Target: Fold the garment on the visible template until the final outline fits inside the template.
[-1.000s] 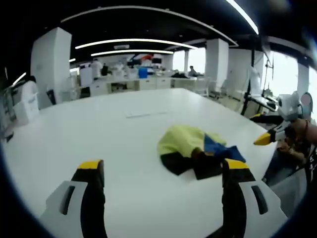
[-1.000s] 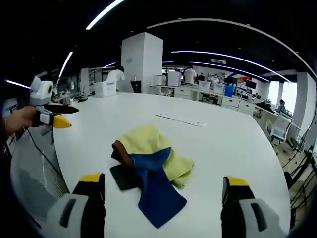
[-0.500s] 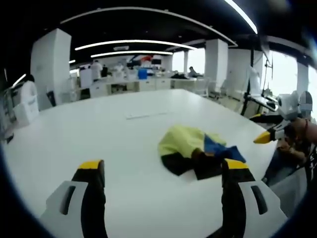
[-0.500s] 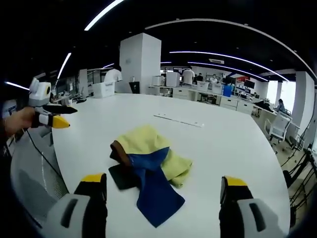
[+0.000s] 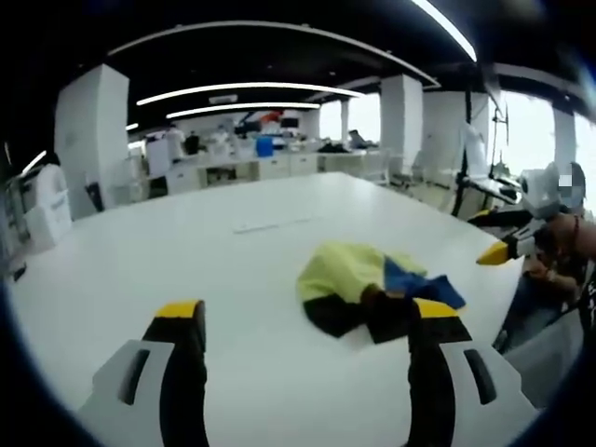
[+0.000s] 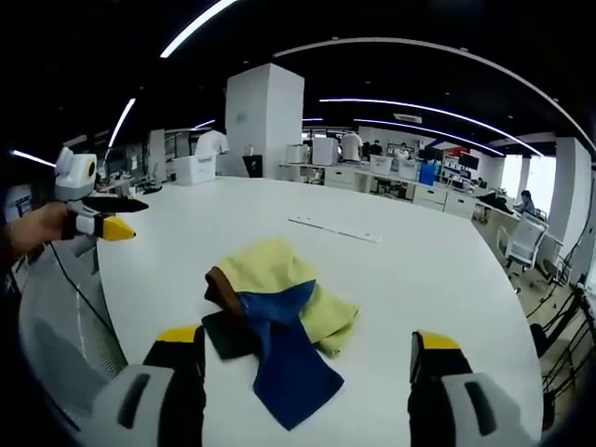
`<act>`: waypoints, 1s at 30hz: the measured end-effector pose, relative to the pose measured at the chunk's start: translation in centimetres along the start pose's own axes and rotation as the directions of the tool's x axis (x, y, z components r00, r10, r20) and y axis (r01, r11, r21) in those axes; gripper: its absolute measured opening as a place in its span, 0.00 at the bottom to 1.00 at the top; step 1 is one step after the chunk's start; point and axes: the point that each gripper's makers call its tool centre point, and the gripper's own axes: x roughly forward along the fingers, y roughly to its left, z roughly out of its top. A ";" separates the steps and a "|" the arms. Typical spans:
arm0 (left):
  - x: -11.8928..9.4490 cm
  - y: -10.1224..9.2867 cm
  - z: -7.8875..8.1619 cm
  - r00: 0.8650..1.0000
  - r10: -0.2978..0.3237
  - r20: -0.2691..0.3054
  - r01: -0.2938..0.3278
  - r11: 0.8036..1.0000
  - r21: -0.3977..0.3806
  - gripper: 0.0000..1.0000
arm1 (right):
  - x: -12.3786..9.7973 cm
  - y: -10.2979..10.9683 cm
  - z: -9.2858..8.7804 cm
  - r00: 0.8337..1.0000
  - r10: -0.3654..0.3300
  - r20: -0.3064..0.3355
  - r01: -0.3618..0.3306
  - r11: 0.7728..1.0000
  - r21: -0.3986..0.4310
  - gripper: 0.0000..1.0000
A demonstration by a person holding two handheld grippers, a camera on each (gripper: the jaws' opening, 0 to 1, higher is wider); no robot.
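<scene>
My left claw [image 5: 298, 326] stood wide open and held nothing, its two yellow-tipped jaws rising well apart from the bottom of the left gripper view. It hovered above the white table [image 5: 140, 261], short of the garment [image 5: 368, 289], which lay just past its right-hand jaw. My right claw [image 6: 303, 349] was equally spread and empty, its jaws framing the same garment [image 6: 275, 321] from the opposite side in the right gripper view. I judged both were held open and back so the crumpled cloth stayed in clear sight before any grasp.

The garment sat in a loose heap on the table, not spread flat. It showed a yellow body, a blue part trailing toward my right claw, black patches at one edge and a small brown fold. I read it as bunched up, with no fold yet made.

Farther along the table lay a thin pale strip [image 6: 335, 228]; I could not tell whether it belonged to the template, and no clear template outline showed around the garment.

In the left gripper view, my other claw's yellow tip came in at the right edge, near a person's hand [image 5: 554, 247]. Beyond the table stood a white column [image 6: 265, 121], desks and distant people under long ceiling lights.

The next move, I judged, called for pinching an edge and spreading the heap.
</scene>
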 end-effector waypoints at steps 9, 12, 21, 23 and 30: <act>0.7 -0.3 -0.2 1.000 -0.011 -0.007 0.011 1.000 -0.001 0.84 | 0.5 -0.2 -0.3 1.000 0.009 -0.012 -0.009 1.000 -0.003 0.89; 1.0 -0.5 -0.2 1.000 -0.014 -0.003 0.014 1.000 0.000 0.84 | 0.6 -0.2 -0.2 1.000 0.015 -0.009 -0.015 1.000 0.002 0.89; 2.7 -1.9 -1.2 0.995 -0.078 -0.055 0.081 0.995 0.055 0.78 | 2.1 0.0 0.5 0.998 0.055 0.022 -0.053 0.997 -0.059 0.83; 3.2 -2.1 -1.2 0.995 -0.088 -0.055 0.091 0.994 0.062 0.77 | 2.6 0.0 0.6 0.998 0.061 0.020 -0.059 0.995 -0.076 0.82; 4.7 -2.3 -1.2 0.992 -0.115 -0.045 0.117 0.992 0.040 0.74 | 4.2 0.8 0.4 0.995 0.102 0.012 -0.101 0.990 -0.099 0.78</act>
